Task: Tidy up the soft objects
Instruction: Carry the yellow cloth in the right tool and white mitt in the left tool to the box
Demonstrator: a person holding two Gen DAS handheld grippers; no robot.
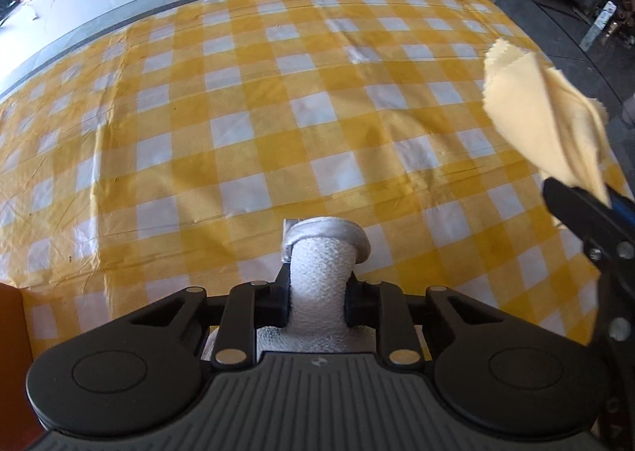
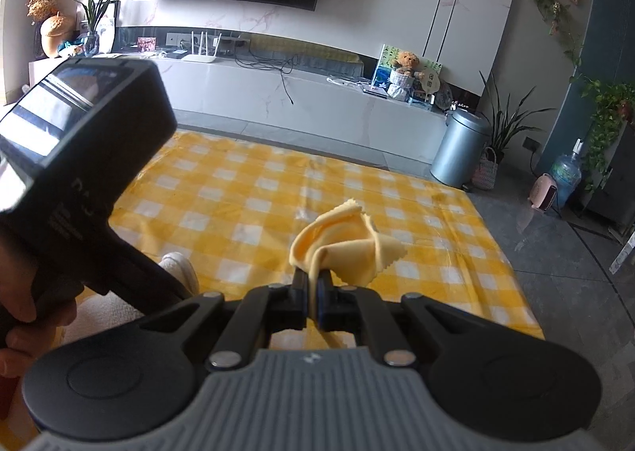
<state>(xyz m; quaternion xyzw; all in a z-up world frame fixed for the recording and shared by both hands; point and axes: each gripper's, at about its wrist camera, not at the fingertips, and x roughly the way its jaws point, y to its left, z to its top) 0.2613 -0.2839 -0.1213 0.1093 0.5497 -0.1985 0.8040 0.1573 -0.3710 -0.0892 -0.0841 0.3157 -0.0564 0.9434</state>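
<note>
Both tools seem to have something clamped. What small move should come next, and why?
Probably lift the left tool: it is shut on the white slipper, which hangs above the checked cloth. The right tool already holds the yellow cloth aloft.

We've got two matching black grippers, left gripper [image 1: 319,284] and right gripper [image 2: 313,300]: ribbed grey bases, round black knobs, silver screws, blue finger pads.

The left tool [image 1: 317,284] pinches a white towel [image 1: 319,272] above the yellow checked cloth [image 1: 238,113] covering the desk. At the right edge, the right tool [image 1: 575,201] grips a crumpled yellow cloth [image 1: 543,117].
</note>
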